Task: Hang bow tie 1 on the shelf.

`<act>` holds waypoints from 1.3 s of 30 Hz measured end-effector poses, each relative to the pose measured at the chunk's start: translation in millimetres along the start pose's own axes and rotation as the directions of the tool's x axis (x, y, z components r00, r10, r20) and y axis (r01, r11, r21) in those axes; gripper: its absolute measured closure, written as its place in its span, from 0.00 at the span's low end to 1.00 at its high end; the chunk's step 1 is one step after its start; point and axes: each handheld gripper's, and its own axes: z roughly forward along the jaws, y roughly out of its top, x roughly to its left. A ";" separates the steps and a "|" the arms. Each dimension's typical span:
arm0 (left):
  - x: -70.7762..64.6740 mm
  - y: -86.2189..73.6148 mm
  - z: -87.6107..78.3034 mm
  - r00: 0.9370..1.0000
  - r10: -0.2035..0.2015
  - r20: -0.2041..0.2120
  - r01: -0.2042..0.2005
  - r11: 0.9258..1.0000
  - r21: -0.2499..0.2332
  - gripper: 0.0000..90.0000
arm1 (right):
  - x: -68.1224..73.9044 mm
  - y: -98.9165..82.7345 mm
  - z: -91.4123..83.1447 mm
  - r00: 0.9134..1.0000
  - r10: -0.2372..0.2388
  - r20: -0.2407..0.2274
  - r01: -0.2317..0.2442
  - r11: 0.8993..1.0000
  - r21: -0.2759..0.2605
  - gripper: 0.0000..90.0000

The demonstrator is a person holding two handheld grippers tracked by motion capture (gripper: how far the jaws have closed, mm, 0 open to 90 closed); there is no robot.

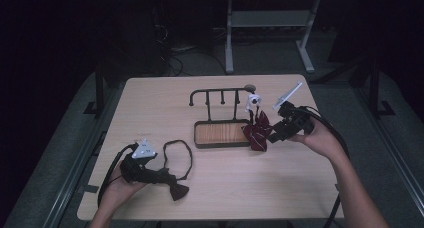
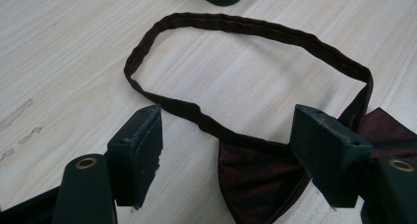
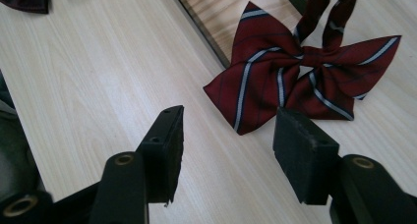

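while both jaw pairs stand wide and empty, left gripper (image 2: 223, 150) straddles the dark bow tie (image 2: 255, 177) flat on the table; right gripper (image 3: 228, 140) faces the striped bow tie (image 3: 295, 76), just ahead by the stand's tray (image 1: 220, 134).

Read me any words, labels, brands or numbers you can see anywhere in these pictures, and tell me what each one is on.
None: no readable text on the table, the wooden tray stand, the striped bow tie, the dark bow tie or either set of tongs.
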 end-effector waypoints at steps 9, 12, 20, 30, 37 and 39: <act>-0.4 0.0 0.6 1.000 0.002 -0.001 -0.002 1.000 0.001 0.32 | 7.4 -10.4 9.6 1.000 -0.014 -0.009 0.014 1.000 -0.003 0.47; -0.6 0.0 1.3 1.000 0.004 -0.001 -0.004 1.000 -0.003 0.32 | 8.3 -14.5 11.5 1.000 -0.006 -0.013 0.006 1.000 -0.005 0.46; -1.1 -0.2 2.2 1.000 0.001 0.002 -0.001 1.000 -0.004 0.32 | 11.8 -24.8 16.5 1.000 0.013 -0.024 -0.014 1.000 -0.017 0.46; -0.8 -0.2 2.1 1.000 0.004 0.002 -0.004 1.000 0.007 0.32 | 16.6 -37.4 24.5 0.999 0.015 -0.041 -0.016 1.000 -0.026 0.44; -0.8 -0.2 2.9 1.000 -0.002 0.002 0.002 1.000 0.007 0.31 | 20.0 -44.1 28.5 0.999 0.016 -0.045 -0.017 0.999 -0.029 0.44; -1.0 -0.2 3.3 1.000 -0.002 0.002 0.002 1.000 0.006 0.31 | 21.0 -45.9 29.4 0.999 0.012 -0.045 -0.014 0.999 -0.037 0.44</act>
